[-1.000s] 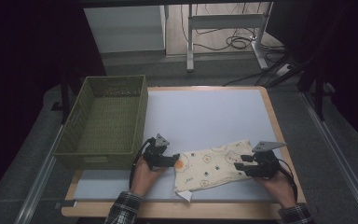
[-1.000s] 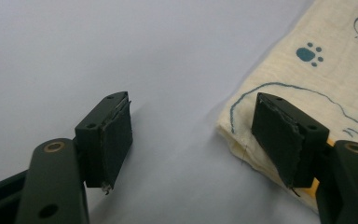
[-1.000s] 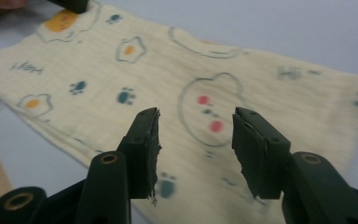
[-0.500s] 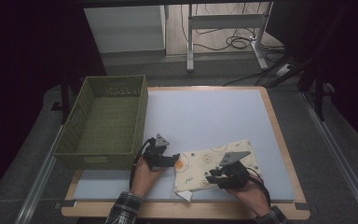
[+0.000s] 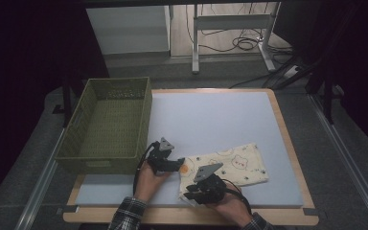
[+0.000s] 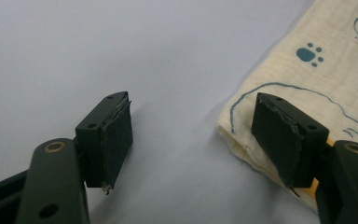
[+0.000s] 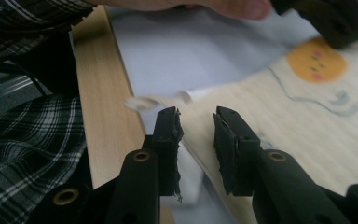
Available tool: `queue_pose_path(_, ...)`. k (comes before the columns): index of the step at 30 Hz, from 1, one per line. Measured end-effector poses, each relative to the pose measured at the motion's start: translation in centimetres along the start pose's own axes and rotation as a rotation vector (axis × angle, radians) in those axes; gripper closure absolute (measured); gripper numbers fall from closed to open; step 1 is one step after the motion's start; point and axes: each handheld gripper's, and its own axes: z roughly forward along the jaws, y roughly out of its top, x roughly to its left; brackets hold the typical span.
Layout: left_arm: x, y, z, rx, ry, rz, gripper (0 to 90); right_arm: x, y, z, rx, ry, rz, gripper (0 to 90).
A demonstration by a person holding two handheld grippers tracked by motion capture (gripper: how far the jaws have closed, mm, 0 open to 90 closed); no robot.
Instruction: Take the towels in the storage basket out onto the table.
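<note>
A cream printed cloth (image 5: 227,166) is lying on the worktop (image 5: 211,120) near its front edge. The left claw (image 6: 191,140) is standing apart at the cloth's left corner, one jaw over the fabric. The right claw (image 7: 198,140) has just been closing, the cloth's front edge lying between its jaws, not yet pinched.
</note>
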Motion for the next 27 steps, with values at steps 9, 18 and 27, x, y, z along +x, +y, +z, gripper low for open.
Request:
queue_pose_path(9, 0.0, 0.0, 0.0, 0.001, 0.001, 0.001, 28.8, 1.0, 0.3, 1.4, 0.05, -0.106, -0.085, 63.2)
queue_pose_path(18, -0.3, -0.1, -0.2, -0.016, -0.018, 0.008, 49.6, 0.1, 0.7, 1.4, 0.063, -0.095, -0.002, 84.5)
queue_pose_path(27, -0.7, -0.1, -0.5, -0.021, -0.079, -0.074, 86.5, -0.3, 0.5, 1.5, 0.021, -0.037, 0.045, 84.7)
